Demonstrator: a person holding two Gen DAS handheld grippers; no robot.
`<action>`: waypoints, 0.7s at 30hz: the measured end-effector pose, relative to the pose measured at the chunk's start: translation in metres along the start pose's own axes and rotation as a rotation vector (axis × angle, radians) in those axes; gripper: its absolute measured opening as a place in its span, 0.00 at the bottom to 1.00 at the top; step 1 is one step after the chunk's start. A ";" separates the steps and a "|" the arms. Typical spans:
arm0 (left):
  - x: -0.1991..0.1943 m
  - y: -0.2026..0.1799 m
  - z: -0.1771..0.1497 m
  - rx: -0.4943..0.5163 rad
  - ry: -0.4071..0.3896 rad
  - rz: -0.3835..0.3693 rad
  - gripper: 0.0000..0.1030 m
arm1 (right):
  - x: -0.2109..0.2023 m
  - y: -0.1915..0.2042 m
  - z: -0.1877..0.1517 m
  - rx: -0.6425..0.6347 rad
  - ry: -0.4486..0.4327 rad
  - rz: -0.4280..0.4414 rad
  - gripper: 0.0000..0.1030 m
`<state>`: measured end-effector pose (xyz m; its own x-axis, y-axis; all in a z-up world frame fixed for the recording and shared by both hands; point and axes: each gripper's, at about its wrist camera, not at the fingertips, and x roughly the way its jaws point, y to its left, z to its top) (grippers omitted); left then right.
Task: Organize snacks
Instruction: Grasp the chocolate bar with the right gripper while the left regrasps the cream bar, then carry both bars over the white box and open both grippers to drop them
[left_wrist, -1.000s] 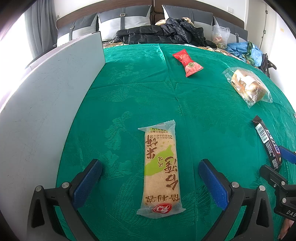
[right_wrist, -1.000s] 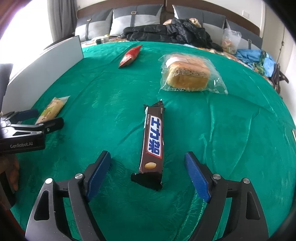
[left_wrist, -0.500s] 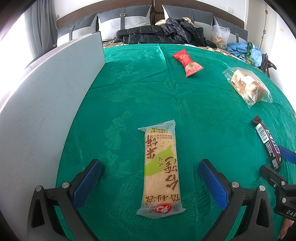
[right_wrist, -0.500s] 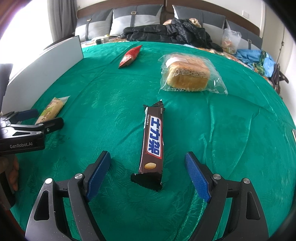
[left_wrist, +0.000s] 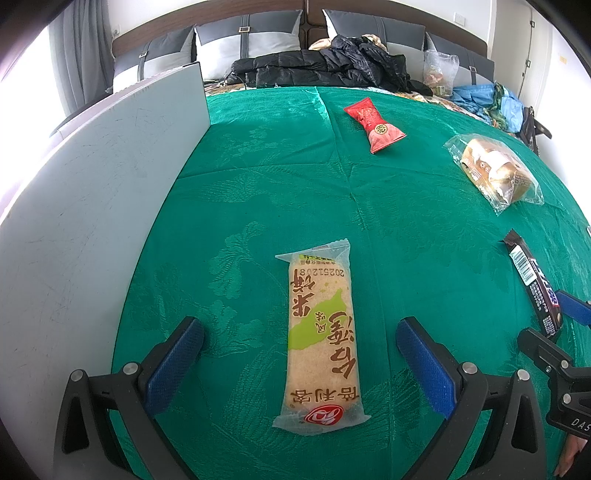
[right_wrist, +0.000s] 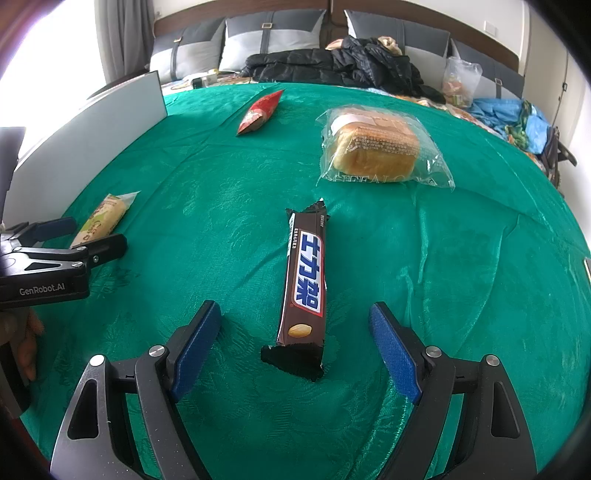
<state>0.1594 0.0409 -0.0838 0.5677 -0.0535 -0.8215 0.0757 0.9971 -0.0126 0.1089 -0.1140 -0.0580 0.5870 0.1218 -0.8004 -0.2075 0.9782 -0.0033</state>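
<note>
While both jaws gape wide, left hand-held gripper straddles the rice cracker pack beside the white board; right hand-held gripper straddles the chocolate bar, neither touching.

Two low wrist views side by side, facing the headboard, sharing the green cloth and its snacks.

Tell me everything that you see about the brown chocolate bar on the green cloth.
The chocolate bar is long and slim, in a glossy brown wrapper with a blue and white logo, a nut picture and crimped dark ends. It looks sealed. It lies flat on the green cloth, lengthwise between the open blue fingers of the right gripper, which do not touch it.
</note>
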 end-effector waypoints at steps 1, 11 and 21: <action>0.001 0.000 0.003 0.015 0.032 -0.014 1.00 | 0.000 0.000 0.000 0.000 0.000 0.000 0.82; 0.003 0.002 0.020 0.063 0.223 -0.089 0.86 | 0.009 -0.012 0.026 -0.011 0.214 0.137 0.88; -0.049 0.006 0.012 -0.029 0.086 -0.218 0.28 | -0.012 -0.050 0.035 0.190 0.286 0.188 0.18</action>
<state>0.1419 0.0484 -0.0366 0.4688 -0.2641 -0.8429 0.1650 0.9636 -0.2102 0.1393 -0.1582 -0.0274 0.3053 0.2764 -0.9113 -0.1259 0.9603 0.2490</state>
